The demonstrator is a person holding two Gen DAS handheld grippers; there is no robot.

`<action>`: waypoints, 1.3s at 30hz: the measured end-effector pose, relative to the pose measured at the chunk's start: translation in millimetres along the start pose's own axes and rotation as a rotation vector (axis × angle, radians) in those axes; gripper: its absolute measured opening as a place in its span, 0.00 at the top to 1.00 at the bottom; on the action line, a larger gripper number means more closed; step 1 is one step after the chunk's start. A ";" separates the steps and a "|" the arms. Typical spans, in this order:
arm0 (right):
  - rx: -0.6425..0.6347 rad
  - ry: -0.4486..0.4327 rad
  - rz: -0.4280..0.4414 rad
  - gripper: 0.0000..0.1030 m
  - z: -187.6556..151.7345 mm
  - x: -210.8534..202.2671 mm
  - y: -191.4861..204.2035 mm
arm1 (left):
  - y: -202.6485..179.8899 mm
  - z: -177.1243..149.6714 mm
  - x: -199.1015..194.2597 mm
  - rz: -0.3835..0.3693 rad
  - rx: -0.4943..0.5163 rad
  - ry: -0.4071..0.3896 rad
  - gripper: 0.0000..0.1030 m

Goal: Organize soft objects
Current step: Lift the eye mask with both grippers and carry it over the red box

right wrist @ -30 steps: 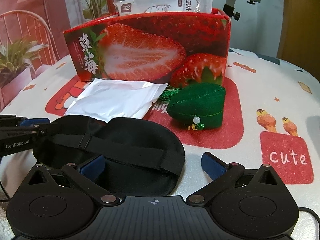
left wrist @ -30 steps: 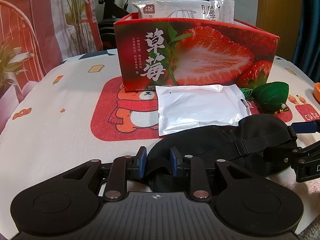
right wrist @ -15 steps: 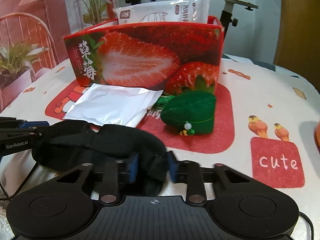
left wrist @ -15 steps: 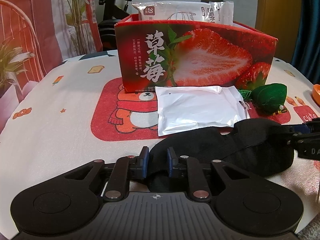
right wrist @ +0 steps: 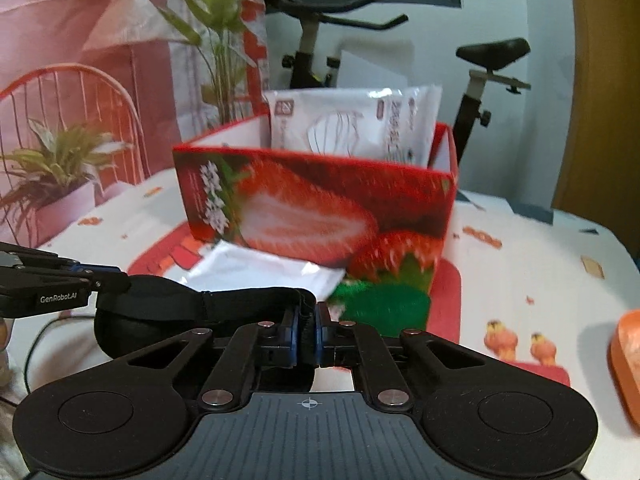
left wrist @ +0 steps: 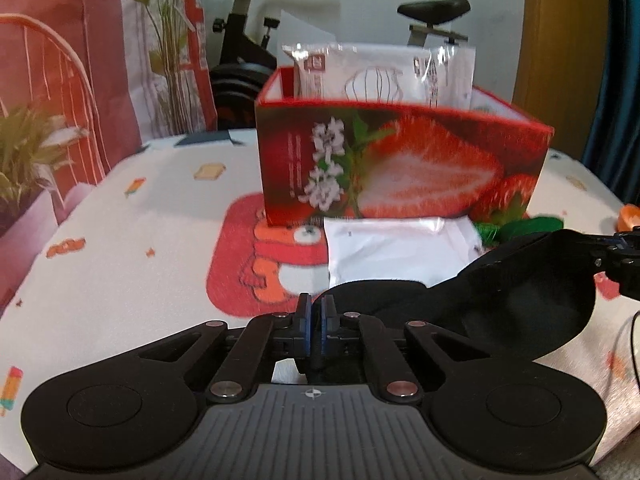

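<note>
- Tablecloth [left wrist: 120, 240]: white with small cartoon prints and red patches, lying under the left gripper [left wrist: 316, 308] and running on ahead of it.
- Exercise bike [left wrist: 240, 48]: black, far ahead of the left gripper, its saddle [left wrist: 434, 8] further right.
- Potted plant [right wrist: 52, 160]: green leaves in a pale pot, ahead and far left of the right gripper [right wrist: 306, 312].
- Red wire chair back [right wrist: 80, 92]: just behind that plant.
- Tall leafy stalks [right wrist: 216, 40]: ahead, slightly left of the right gripper.
- Black cable [right wrist: 32, 352]: on the cloth, left of the right gripper.
- Orange object [right wrist: 626, 364]: near, far right, cut off by the frame.
- Wooden door [right wrist: 600, 100]: ahead and right.
- Blue curtain [left wrist: 616, 100]: far right of the left gripper.
</note>
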State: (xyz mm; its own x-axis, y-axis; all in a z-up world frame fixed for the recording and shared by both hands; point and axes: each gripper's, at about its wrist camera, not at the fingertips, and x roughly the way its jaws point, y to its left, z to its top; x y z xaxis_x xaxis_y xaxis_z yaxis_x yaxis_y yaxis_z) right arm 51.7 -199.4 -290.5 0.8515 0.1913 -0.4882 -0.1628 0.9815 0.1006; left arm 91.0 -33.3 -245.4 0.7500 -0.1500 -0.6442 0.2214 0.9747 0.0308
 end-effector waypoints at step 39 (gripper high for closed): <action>-0.076 -0.101 0.045 0.93 158.4 45.3 -52.1 | 16.6 157.1 5.4 0.028 0.006 -0.185 0.96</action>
State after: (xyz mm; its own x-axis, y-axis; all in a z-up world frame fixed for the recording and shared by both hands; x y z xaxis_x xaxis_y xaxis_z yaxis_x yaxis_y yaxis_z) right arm 177.8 -242.8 -180.6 0.8878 0.2368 -0.3947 -0.2358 0.9704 0.0520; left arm 196.7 -43.9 -128.3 0.8577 -0.1510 -0.4915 0.2020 0.9780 0.0521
